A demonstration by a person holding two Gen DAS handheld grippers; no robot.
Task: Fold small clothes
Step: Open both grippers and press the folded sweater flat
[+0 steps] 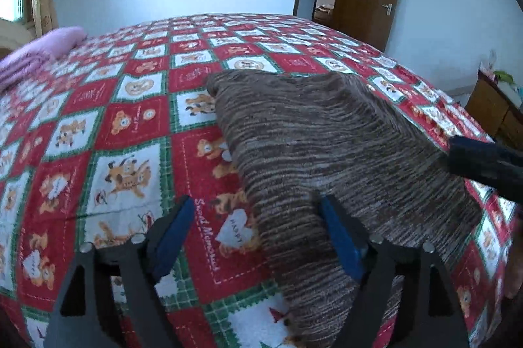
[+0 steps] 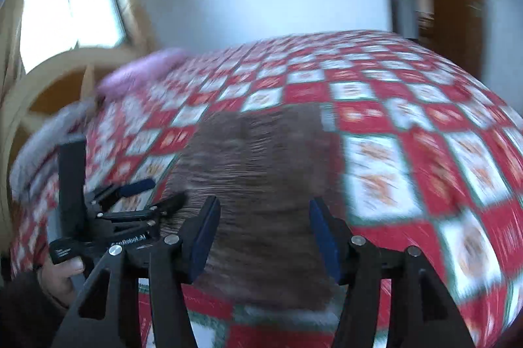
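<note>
On the bed with the red, white and green bear-print cover [image 1: 130, 132] lies a brown striped knit garment [image 1: 327, 145], spread fairly flat and reaching from the middle of the bed to its near edge. Left gripper [image 1: 253, 210] hovers over the garment's near left edge with its jaws wide apart; one blue pad sits over the knit, the other over the cover, and nothing is pinched. Right gripper [image 2: 263, 214] hangs above the near end of the garment, jaws parted and empty, though that view is blurred. A hand [image 2: 62, 276] holds the left gripper's handle. Toward the far left of the bed sits a pink blanket [image 1: 42, 50]. The knit looks soft, light and floppy; it would sag and stretch, so taking it by two corners or along a hem seems best.
</note>
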